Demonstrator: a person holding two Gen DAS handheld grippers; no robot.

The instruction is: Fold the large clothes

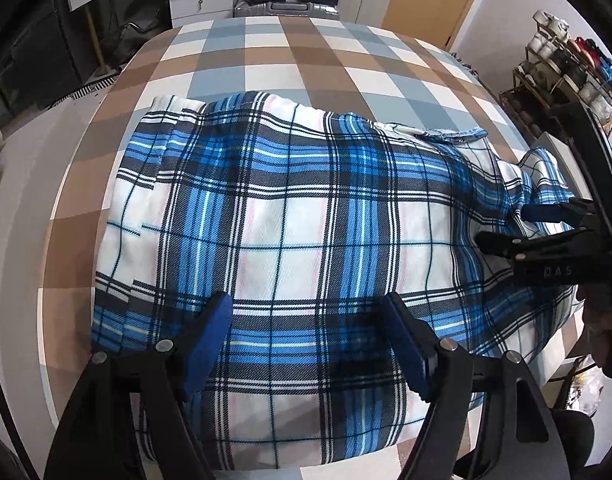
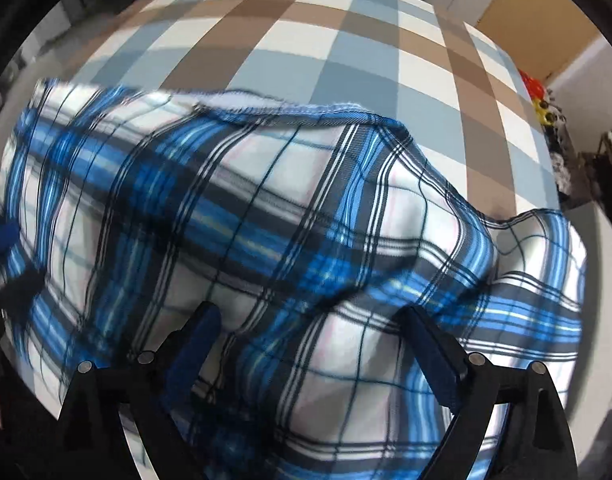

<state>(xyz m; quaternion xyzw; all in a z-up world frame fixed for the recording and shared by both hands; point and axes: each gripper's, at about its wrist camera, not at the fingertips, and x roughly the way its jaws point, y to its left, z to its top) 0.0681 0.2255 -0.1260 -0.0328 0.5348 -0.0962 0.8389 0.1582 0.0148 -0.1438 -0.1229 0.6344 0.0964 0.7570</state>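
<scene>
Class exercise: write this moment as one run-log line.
garment: plaid cloth partly folded on checkered table | left gripper: open above cloth | right gripper: open over rumpled end | grasp: none

Support surface: a round-edged table covered in a checked cloth of brown, grey-blue and white squares [image 1: 289, 56], its far half bare. Lying directly on it, a large blue, white and black plaid fleece garment [image 1: 289, 216], folded into a broad, roughly rectangular pad that covers the near half and reaches the near edge. The garment's right portion is rumpled, with a stitched hem [image 2: 306, 110] turned up along its far side.
</scene>
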